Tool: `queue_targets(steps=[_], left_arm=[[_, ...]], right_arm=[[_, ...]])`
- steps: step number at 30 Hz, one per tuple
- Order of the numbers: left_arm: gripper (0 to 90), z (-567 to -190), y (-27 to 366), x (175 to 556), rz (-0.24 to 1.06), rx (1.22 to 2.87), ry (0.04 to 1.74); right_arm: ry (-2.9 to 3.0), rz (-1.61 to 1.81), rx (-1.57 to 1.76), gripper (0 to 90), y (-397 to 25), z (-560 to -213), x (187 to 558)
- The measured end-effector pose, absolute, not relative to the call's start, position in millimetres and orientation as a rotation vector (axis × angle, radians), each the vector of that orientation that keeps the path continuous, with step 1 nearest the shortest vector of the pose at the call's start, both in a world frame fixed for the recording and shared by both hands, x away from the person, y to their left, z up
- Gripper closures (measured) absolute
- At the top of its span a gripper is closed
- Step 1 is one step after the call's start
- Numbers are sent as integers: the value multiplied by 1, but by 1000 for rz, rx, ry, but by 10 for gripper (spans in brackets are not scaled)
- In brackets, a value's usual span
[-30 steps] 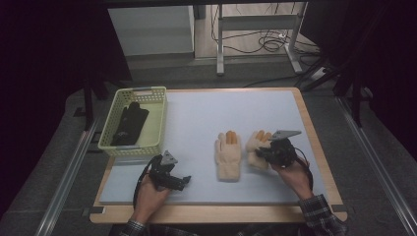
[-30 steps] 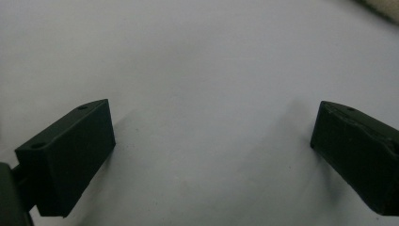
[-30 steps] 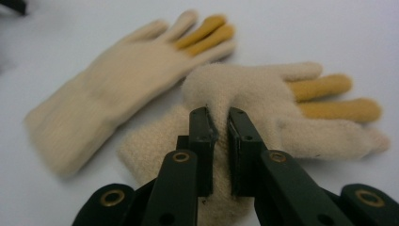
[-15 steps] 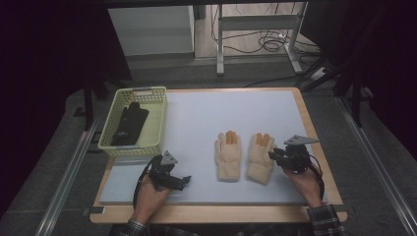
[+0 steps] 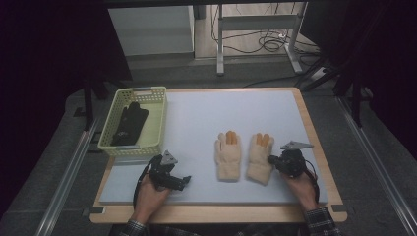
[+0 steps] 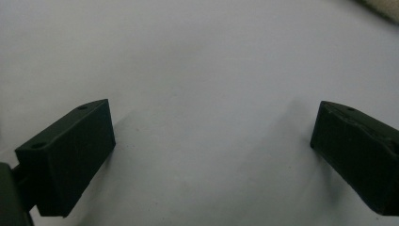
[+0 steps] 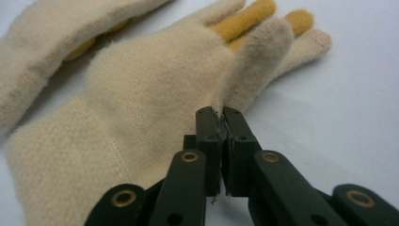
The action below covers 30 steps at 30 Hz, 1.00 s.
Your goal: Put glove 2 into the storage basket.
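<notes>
Pale blue matting (image 5: 196, 118) covers the wooden table, a yellow basket (image 5: 156, 129) at its left edge, two cream gloves side by side; my right gripper (image 7: 221, 115) pinches the right glove (image 7: 141, 89) at its thumb edge, my left gripper (image 6: 211, 141) rests spread wide, empty.

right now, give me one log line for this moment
right gripper: shut on edge of right fuzzy cream glove | left gripper: open, on pale mat | second cream glove: flat alongside
</notes>
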<state>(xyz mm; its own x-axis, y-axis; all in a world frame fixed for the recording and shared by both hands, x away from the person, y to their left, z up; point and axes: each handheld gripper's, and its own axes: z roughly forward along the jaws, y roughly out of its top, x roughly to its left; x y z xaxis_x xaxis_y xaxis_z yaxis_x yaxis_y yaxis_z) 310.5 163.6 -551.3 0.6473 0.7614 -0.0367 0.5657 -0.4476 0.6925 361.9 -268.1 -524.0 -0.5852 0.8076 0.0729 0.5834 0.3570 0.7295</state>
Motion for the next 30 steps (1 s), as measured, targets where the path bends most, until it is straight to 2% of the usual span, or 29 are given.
queue_targets(steps=[7,30], left_arm=[[4,-551,164,311,366,2178,1026],[4,-551,164,311,369,2176,1026]], right_arm=[[2306,1171,1232,868,-269,-503,362],[2325,1224,1049,868,-227,-445,360]])
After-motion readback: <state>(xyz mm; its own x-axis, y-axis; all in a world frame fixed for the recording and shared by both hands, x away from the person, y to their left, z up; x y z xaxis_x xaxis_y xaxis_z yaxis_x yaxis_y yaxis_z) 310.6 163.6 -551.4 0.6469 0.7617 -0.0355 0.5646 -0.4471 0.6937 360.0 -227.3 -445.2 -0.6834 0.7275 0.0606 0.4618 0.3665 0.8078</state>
